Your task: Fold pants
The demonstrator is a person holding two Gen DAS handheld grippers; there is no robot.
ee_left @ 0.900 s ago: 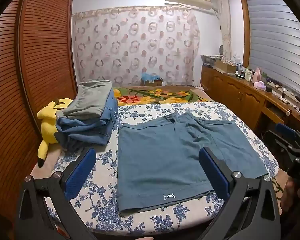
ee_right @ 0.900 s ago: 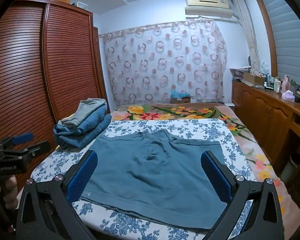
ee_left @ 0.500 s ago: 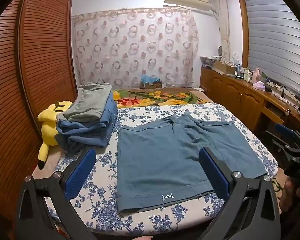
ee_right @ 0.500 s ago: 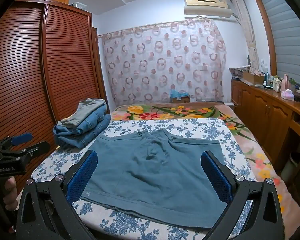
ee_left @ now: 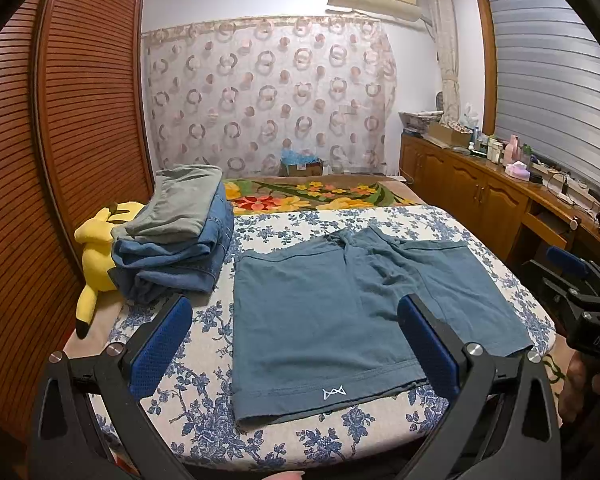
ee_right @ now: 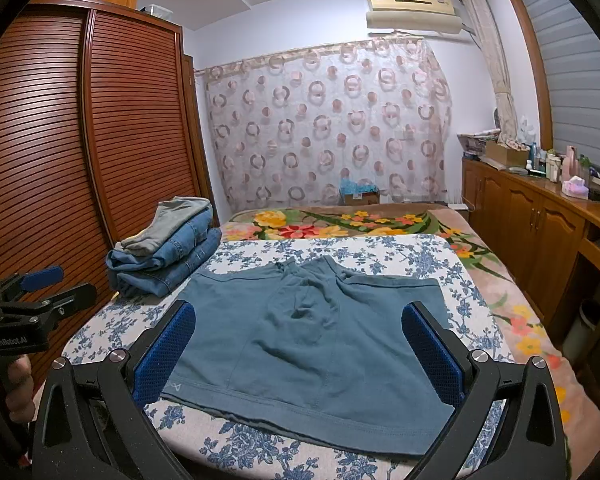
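Teal-blue shorts (ee_left: pixel 332 312) lie spread flat on the blue-flowered bed cover (ee_left: pixel 204 420), waistband toward the far end, hem with a small white logo nearest me. They also show in the right wrist view (ee_right: pixel 312 340). My left gripper (ee_left: pixel 296 344) is open and empty, held above the near hem. My right gripper (ee_right: pixel 300 348) is open and empty, also above the near edge of the shorts. Each gripper shows at the edge of the other's view, the right one (ee_left: pixel 576 292) and the left one (ee_right: pixel 32 292).
A stack of folded jeans and grey pants (ee_left: pixel 176 236) sits at the bed's left side, beside a yellow plush toy (ee_left: pixel 96 248). A slatted wooden wardrobe (ee_left: pixel 60 160) stands at left. A wooden cabinet with bottles (ee_left: pixel 492 184) runs along the right. A floral blanket (ee_left: pixel 312 196) lies beyond.
Both grippers have shifted only slightly; the shorts sit a touch lower in the left view. Nothing was grasped or moved.
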